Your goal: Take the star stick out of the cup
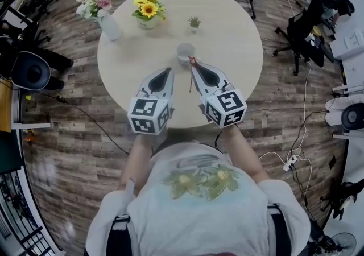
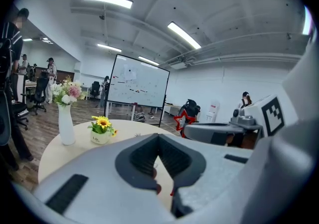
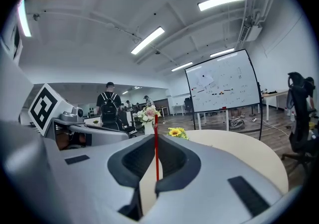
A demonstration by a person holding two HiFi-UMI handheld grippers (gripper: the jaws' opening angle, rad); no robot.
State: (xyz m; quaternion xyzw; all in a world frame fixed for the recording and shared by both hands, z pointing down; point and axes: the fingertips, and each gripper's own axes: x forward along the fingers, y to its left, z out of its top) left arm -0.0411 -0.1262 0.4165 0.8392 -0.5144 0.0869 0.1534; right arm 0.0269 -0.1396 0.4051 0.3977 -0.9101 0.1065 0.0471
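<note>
**Right gripper** (image 3: 152, 184): jaws drawn nearly together and clamped on the thin red star-topped stick (image 3: 156, 146), which stands upright between the dark pads.

**Stick position:** in the head view the star end sits at centre frame, just below and right of the rim of the white round cup (image 1: 185, 51), and outside it. The shaft runs down-frame over the round beige table (image 1: 239, 38).

**Left gripper** (image 2: 164, 189): jaws closed together with nothing between them. It sits just left of the right gripper, apart from cup and stick.

One table (image 1: 239, 50), one cup (image 1: 185, 52), one star stick (image 1: 191, 75), one vase (image 1: 109, 25), one sunflower pot (image 1: 148, 13), one small plant (image 1: 194, 22), two grippers, left (image 1: 168, 71) and right (image 1: 192, 66).
</note>
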